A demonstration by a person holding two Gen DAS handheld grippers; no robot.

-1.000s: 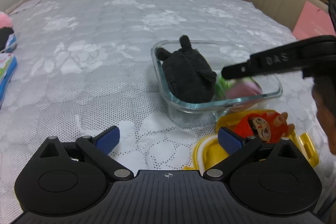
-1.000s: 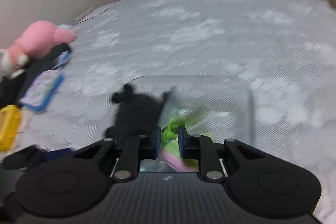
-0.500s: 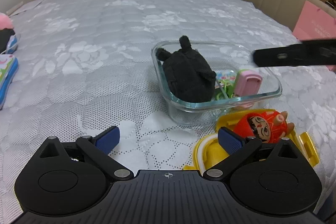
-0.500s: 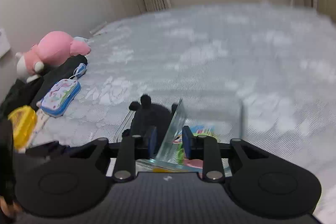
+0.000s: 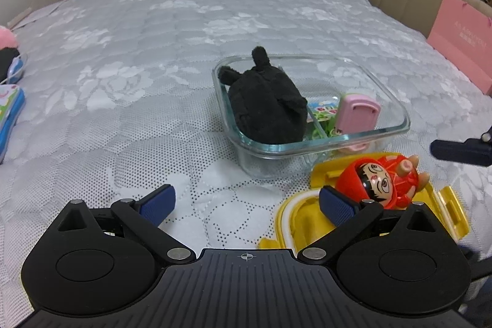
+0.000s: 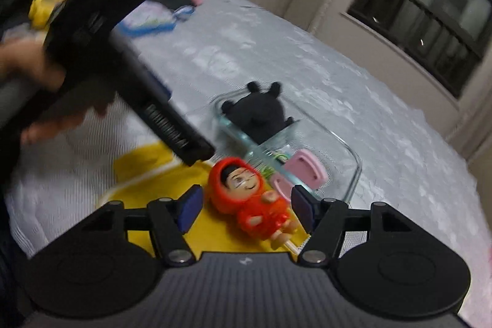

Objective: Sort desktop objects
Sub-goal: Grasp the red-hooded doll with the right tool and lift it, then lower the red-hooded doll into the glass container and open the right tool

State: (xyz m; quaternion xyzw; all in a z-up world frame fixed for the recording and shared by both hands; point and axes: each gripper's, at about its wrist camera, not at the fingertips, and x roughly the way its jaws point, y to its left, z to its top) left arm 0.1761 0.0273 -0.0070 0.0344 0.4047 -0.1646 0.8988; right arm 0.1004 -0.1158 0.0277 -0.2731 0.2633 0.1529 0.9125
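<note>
Quilted bed (image 5: 190,57): glass dish (image 5: 399,125), yellow box (image 5: 295,220).

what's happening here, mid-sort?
A person is sorting toys with two handheld grippers. The glass container already holds a black plush and a pink item. The right gripper is open, its fingers either side of the red doll lying on the yellow lid. The left gripper is open and empty.

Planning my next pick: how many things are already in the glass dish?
3 visible: a black plush toy at the dish's left end, a pink clip right of it, a green tangle between them. More may be hidden underneath.
</note>
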